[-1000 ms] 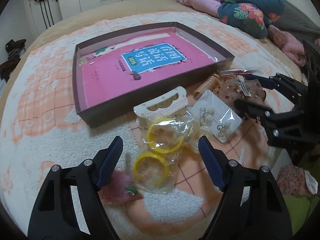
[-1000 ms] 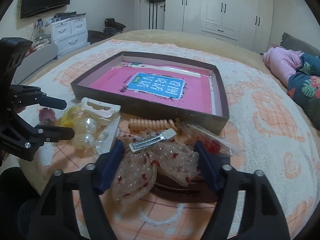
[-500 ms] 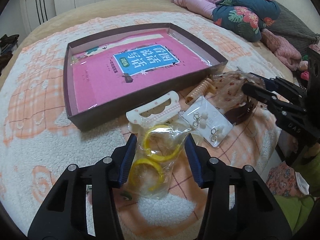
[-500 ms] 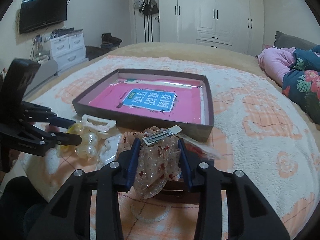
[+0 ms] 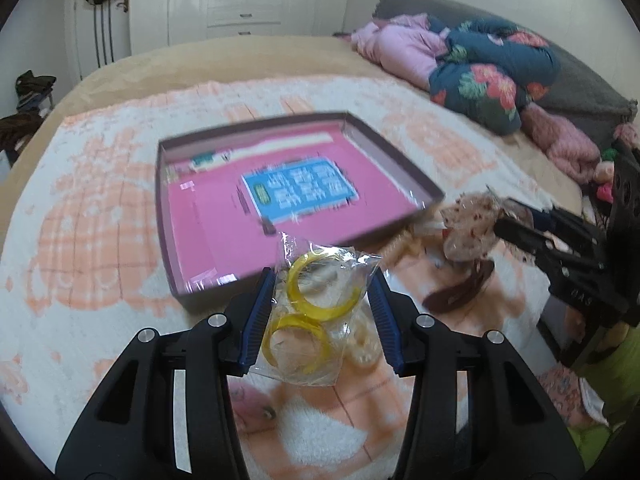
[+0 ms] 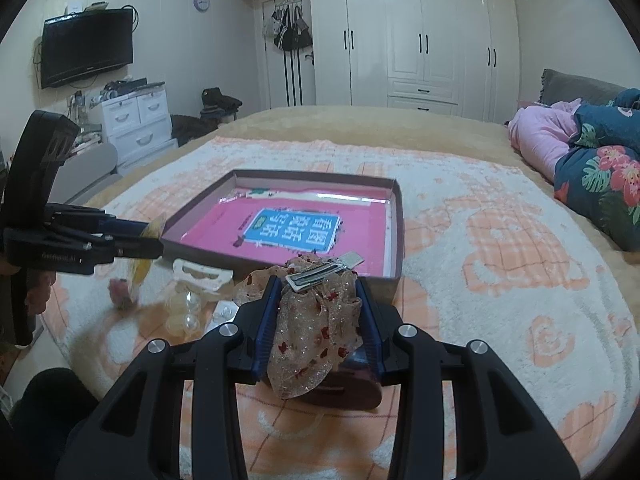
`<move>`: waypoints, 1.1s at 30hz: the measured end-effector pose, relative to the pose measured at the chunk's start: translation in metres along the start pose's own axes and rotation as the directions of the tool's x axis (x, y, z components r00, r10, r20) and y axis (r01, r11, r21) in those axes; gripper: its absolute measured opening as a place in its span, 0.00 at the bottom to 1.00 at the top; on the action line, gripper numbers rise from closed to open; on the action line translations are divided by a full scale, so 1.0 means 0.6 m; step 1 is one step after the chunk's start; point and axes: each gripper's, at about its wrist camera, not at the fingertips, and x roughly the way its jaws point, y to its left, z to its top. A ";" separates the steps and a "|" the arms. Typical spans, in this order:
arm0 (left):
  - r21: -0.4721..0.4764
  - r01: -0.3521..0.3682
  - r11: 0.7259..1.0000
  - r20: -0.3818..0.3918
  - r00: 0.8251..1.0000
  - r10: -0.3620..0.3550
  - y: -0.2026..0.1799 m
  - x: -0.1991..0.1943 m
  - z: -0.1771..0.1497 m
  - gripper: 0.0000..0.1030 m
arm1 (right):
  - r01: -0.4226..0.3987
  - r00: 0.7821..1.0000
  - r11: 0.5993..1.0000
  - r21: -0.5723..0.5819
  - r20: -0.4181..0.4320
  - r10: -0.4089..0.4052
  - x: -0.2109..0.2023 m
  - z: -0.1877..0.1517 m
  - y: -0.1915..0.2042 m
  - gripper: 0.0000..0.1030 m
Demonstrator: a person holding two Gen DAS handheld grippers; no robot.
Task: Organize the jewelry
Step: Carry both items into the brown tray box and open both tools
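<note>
Bedspread point(image 6: 500, 280) roomy beyond box point(image 6: 398, 240); both tongs point(image 5: 318, 312) point(image 6: 318, 316) clamped, aloft.

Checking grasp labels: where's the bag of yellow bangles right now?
Left wrist view, centre: bag of yellow bangles is pinched in the left tongs, lifted just in front of the tray.

bag point(image 5: 320, 312): clear crinkly plastic, glossy, yellow plastic rings | bow point(image 6: 316, 320): sheer glittery cloth, metal clip point(image 6: 320, 272) | tray point(image 6: 396, 236): matt card walls, glossy pink film-wrapped liner | blanket point(image 6: 500, 280): fluffy cloth | finger pads point(image 5: 256, 320): ribbed blue
</note>
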 end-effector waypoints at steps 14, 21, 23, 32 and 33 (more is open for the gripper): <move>-0.170 -0.024 0.985 0.100 0.994 0.042 0.057 0.010 0.064 0.38 | 0.029 0.998 1.000 -0.005 0.053 -0.029 0.026 0.076 -0.035 0.35; -0.258 -0.104 0.961 0.124 0.982 0.140 0.070 0.037 0.075 0.38 | 0.030 0.999 0.999 0.045 0.028 -0.032 0.081 0.111 -0.066 0.35; -0.282 -0.121 0.952 0.122 0.979 0.161 0.075 0.048 0.077 0.38 | 0.035 0.999 0.997 0.064 0.017 -0.036 0.102 0.117 -0.074 0.35; -0.342 -0.175 0.923 0.083 0.973 0.215 0.088 0.101 0.071 0.38 | 0.056 0.996 0.994 0.093 -0.069 -0.049 0.185 0.127 -0.072 0.35; -0.340 -0.176 0.924 0.078 0.974 0.214 0.089 0.106 0.069 0.38 | 0.062 0.996 0.994 0.087 -0.076 -0.055 0.191 0.127 -0.070 0.35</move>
